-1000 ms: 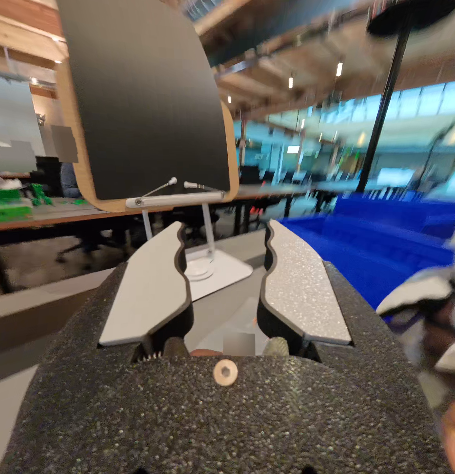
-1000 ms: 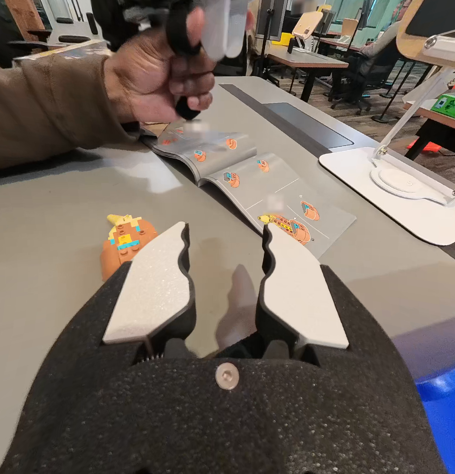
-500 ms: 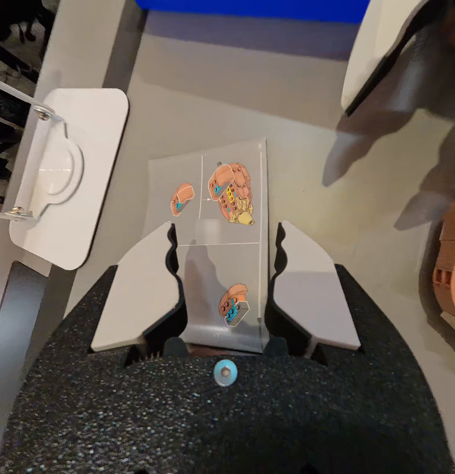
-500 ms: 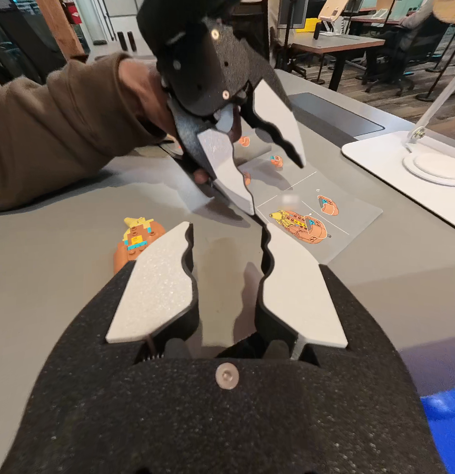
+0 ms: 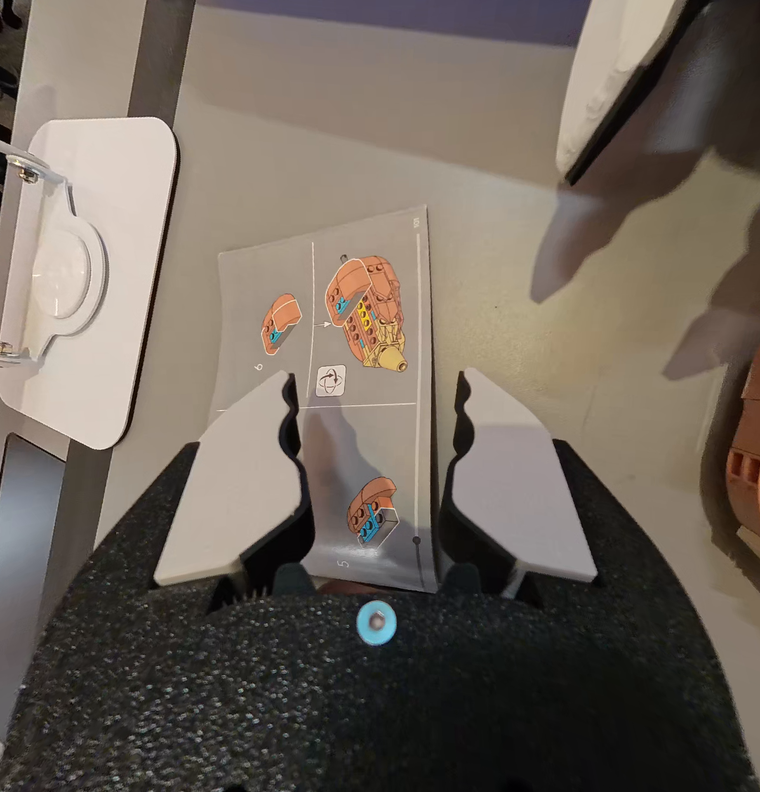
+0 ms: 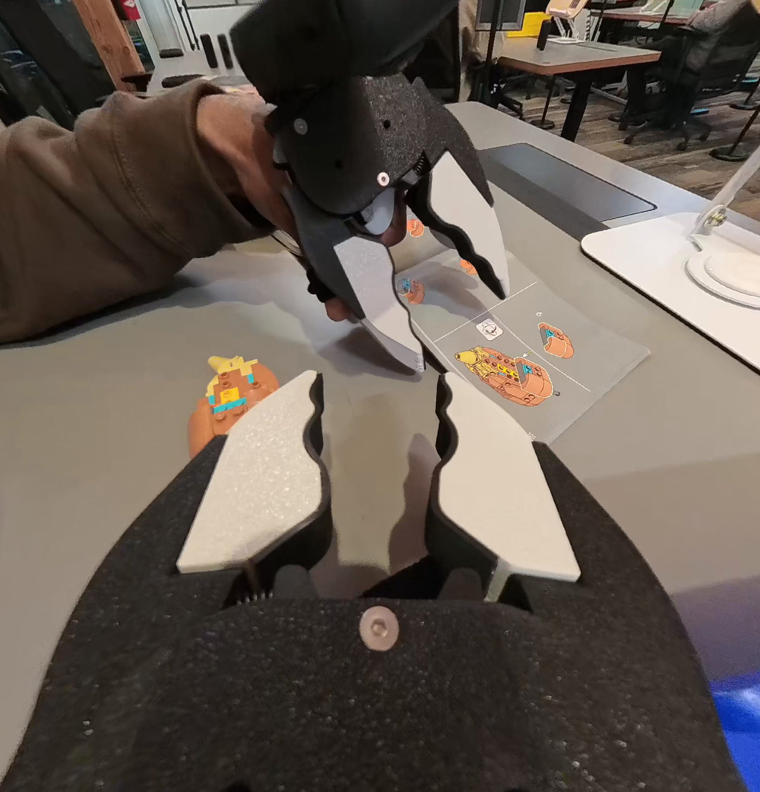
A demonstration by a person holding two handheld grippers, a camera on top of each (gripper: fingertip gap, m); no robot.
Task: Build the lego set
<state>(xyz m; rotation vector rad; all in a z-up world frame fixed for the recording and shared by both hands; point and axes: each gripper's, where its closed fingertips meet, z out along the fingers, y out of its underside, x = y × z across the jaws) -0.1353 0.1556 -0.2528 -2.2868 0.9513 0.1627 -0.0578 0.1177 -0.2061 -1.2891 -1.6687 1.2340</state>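
Observation:
An orange, yellow and blue lego model point(image 6: 230, 396) lies on the grey table, just left of my right gripper's point(image 6: 378, 379) left fingertip; its edge shows at the right in the left wrist view point(image 5: 751, 463). The instruction booklet point(image 5: 326, 385) lies open on the table, also in the right wrist view point(image 6: 519, 338). My left gripper point(image 5: 376, 375) is open and empty, pointing down over the booklet; it also shows in the right wrist view point(image 6: 459, 330), held by a hand in a brown sleeve. My right gripper is open and empty, low over the table.
A white lamp base point(image 5: 69, 278) stands left of the booklet, at the right in the right wrist view point(image 6: 691, 283). A blue bin corner point(image 6: 751, 737) sits at the lower right. Other desks and chairs stand beyond the table's far edge.
My left gripper has tipped from pointing out at the room to pointing down over the booklet and has come lower. My right gripper has stayed nearly still.

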